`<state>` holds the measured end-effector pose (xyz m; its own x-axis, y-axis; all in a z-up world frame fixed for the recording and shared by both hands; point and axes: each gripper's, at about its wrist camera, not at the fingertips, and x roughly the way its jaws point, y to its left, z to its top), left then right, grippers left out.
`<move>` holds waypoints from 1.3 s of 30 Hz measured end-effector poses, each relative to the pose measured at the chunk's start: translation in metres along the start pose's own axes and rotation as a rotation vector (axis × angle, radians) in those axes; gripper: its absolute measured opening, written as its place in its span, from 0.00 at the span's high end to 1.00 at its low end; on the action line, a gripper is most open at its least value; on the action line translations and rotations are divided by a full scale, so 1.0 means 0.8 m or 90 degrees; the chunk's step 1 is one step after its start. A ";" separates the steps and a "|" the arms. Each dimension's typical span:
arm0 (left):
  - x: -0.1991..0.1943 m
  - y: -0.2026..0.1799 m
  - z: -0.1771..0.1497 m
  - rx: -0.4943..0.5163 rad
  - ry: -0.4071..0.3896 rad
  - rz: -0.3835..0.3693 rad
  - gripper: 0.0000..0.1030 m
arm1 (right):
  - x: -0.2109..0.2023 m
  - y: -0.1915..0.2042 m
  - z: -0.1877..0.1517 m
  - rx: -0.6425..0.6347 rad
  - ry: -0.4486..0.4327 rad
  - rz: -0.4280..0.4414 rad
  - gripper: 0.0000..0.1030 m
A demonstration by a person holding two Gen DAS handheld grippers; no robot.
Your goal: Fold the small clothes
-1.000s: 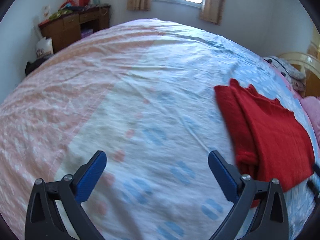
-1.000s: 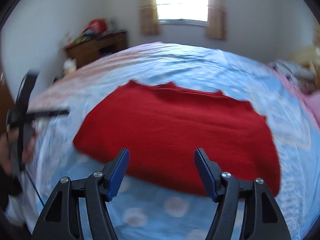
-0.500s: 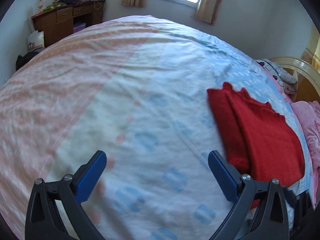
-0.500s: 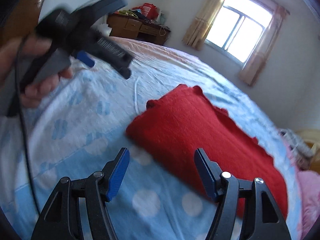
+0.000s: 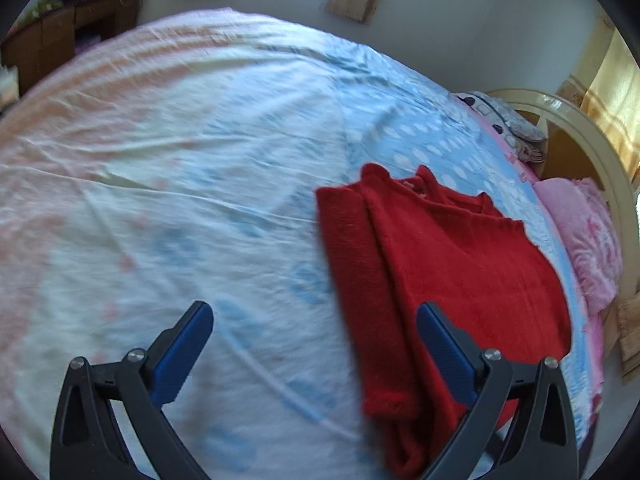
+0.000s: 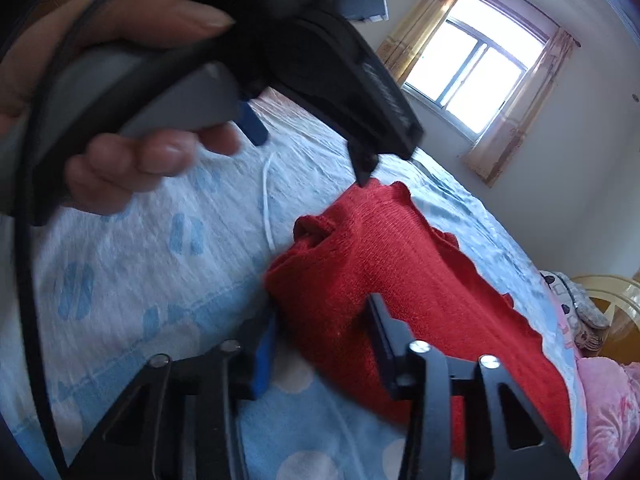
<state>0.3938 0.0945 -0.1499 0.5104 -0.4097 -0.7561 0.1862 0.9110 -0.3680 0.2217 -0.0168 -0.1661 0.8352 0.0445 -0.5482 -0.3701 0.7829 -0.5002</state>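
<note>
A folded red knit garment [image 5: 448, 272] lies flat on the bed at the right of the left wrist view. It also shows in the right wrist view [image 6: 400, 276]. My left gripper [image 5: 314, 344] is open and empty above the sheet, its right finger over the garment's near left edge. My right gripper [image 6: 320, 344] is open and empty, its jaws on either side of the garment's near corner. The left gripper, held in a hand [image 6: 120, 120], fills the upper left of the right wrist view.
The bed has a blue, white and pink patterned sheet [image 5: 180, 160]. A pink blanket [image 5: 588, 236] and a cream headboard [image 5: 580, 128] are at the right. A wooden desk [image 5: 60, 36] stands far left under a window [image 6: 472, 76].
The left gripper swung right, so the red garment sits nearer its right finger. The right gripper moved closer to the garment's corner, and the hand-held left gripper looms larger in its view.
</note>
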 end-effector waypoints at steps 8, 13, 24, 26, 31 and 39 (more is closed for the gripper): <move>0.025 -0.006 0.015 -0.019 0.004 -0.016 0.01 | 0.000 0.004 -0.005 -0.003 -0.012 -0.007 0.64; 0.033 -0.010 0.020 -0.011 -0.006 -0.019 0.06 | -0.001 0.005 -0.005 0.001 -0.017 -0.006 0.64; 0.041 -0.004 0.027 -0.036 0.014 -0.076 0.86 | -0.020 0.017 0.000 -0.007 -0.021 -0.014 0.89; 0.040 -0.002 0.029 -0.046 0.021 -0.084 0.86 | -0.028 0.006 0.002 0.021 -0.024 0.004 0.89; 0.031 -0.002 0.031 -0.073 0.022 -0.103 0.87 | -0.032 -0.018 0.002 0.083 -0.018 0.045 0.89; 0.020 -0.014 0.034 -0.074 0.014 -0.104 0.87 | -0.047 -0.030 0.000 0.101 -0.028 0.044 0.90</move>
<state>0.4229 0.0787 -0.1427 0.4623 -0.5531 -0.6931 0.1654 0.8217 -0.5455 0.1994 -0.0371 -0.1334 0.8283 0.1262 -0.5459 -0.3614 0.8649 -0.3484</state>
